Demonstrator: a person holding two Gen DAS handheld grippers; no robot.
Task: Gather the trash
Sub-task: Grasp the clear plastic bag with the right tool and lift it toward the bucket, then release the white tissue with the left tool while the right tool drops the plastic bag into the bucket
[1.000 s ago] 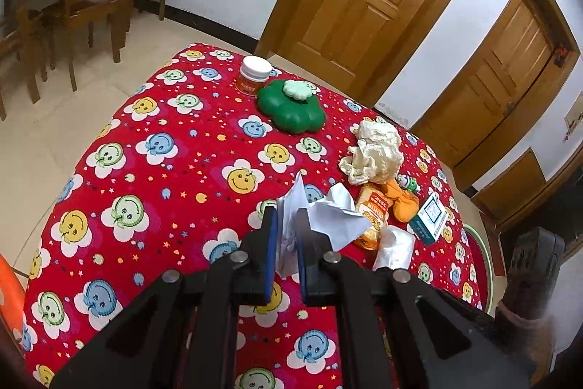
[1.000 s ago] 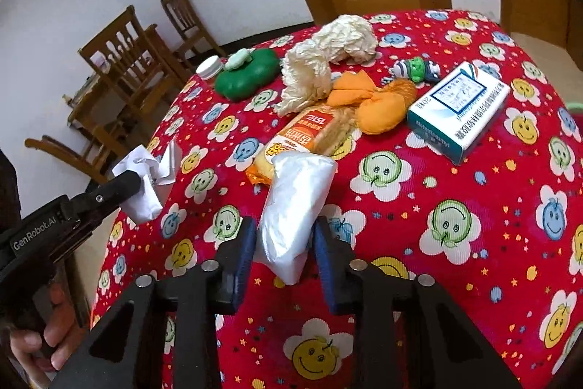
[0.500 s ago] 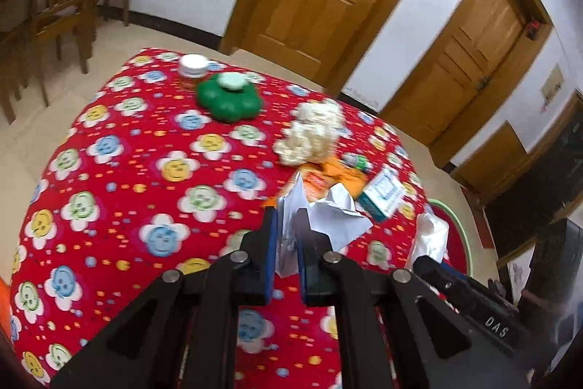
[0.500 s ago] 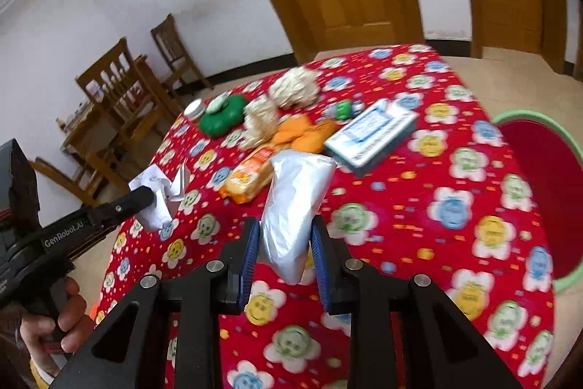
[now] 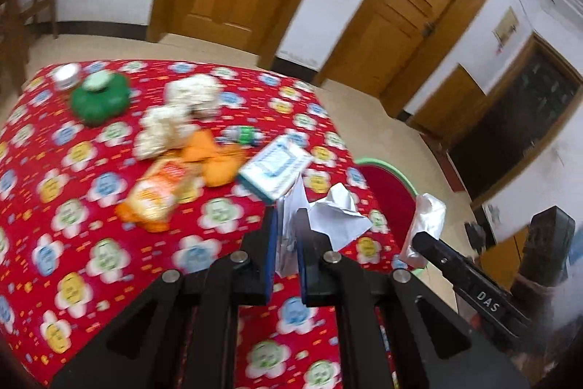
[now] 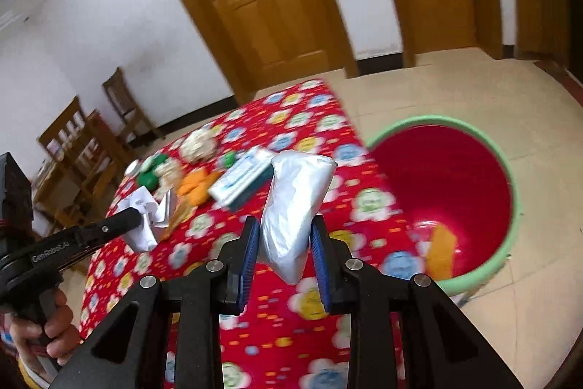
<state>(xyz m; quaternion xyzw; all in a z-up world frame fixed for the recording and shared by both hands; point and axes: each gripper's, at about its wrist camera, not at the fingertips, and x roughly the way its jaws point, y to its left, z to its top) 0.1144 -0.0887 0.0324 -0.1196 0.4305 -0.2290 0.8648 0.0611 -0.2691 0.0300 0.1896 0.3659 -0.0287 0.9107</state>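
Note:
My left gripper [image 5: 286,225] is shut on a crumpled white paper [image 5: 337,217] and holds it above the table's right edge; it also shows in the right wrist view [image 6: 144,217]. My right gripper [image 6: 284,236] is shut on a silver foil packet [image 6: 295,203], held in the air above the table edge; the packet also shows in the left wrist view [image 5: 426,225]. A red bin with a green rim [image 6: 510,170] stands on the floor right of the table, with an orange scrap [image 6: 439,250] inside.
On the red smiley tablecloth [image 5: 73,243] lie an orange snack wrapper [image 5: 156,192], orange peel [image 5: 215,159], a blue-white box [image 5: 275,170], white crumpled wads [image 5: 171,119], a green container [image 5: 98,97] and a small jar [image 5: 65,77]. Wooden chairs [image 6: 80,148] stand behind.
Both grippers have swung right with their loads, toward the table's right edge. The bin now fills the right of the right wrist view.

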